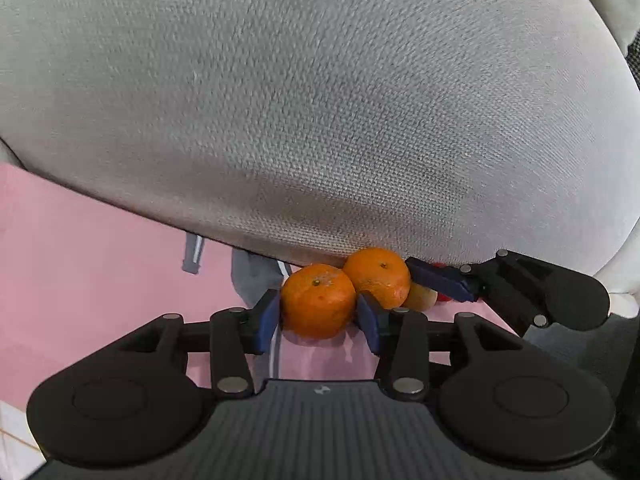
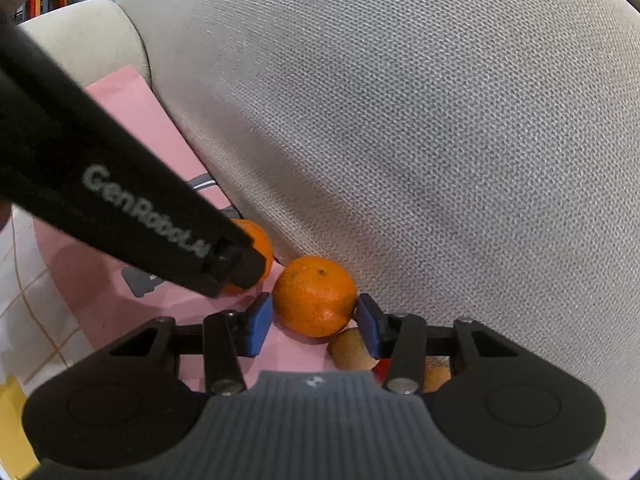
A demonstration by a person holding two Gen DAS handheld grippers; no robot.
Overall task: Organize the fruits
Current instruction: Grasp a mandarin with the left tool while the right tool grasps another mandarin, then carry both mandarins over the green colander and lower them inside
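Left gripper (image 1: 318,320): blue pads clamped on the near orange (image 1: 319,301), which sits on the pink sheet (image 1: 80,248). Right gripper (image 2: 314,322): pads straddling the second orange (image 2: 315,296); contact uncertain. Brown fruit (image 2: 350,350) just beside it. Grey cushion (image 2: 400,120) behind.

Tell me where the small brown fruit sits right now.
The small brown fruit lies on the pink sheet at the foot of the grey cushion, just right of the orange between the right gripper pads.
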